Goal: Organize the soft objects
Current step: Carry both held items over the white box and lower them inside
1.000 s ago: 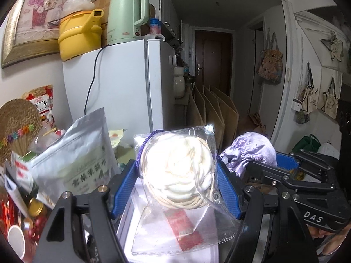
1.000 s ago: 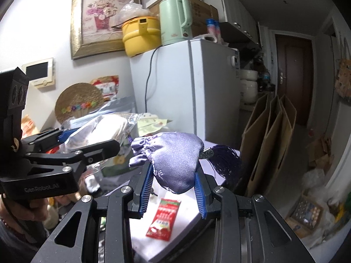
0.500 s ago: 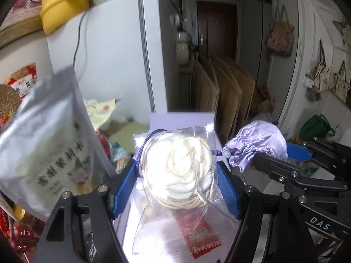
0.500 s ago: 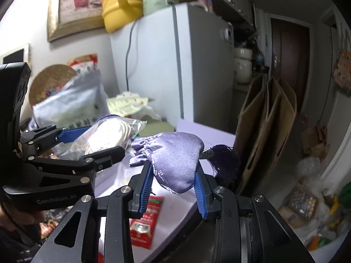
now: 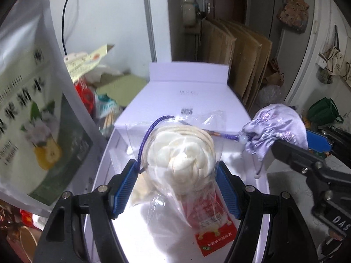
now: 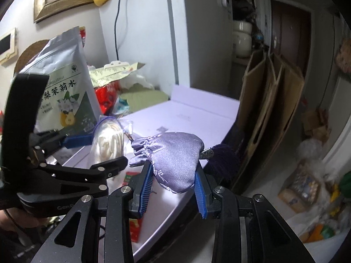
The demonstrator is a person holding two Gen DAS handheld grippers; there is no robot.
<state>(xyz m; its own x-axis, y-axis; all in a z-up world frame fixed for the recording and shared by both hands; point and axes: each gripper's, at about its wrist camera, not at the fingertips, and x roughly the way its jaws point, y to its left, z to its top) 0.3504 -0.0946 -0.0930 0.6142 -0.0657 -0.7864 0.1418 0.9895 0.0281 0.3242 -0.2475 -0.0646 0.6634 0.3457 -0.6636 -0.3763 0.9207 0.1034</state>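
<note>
Carrying both soft items over the white box (image 5: 188,94): left gripper (image 5: 177,188) pinches the bagged cotton rope (image 5: 179,153), right gripper (image 6: 173,188) pinches the purple satin pouch (image 6: 175,153) at 3 o'clock. Next, probably lower and release.

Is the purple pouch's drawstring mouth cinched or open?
Cinched: the purple pouch, clamped in the right gripper, shows gathered pleats at its neck.
</note>
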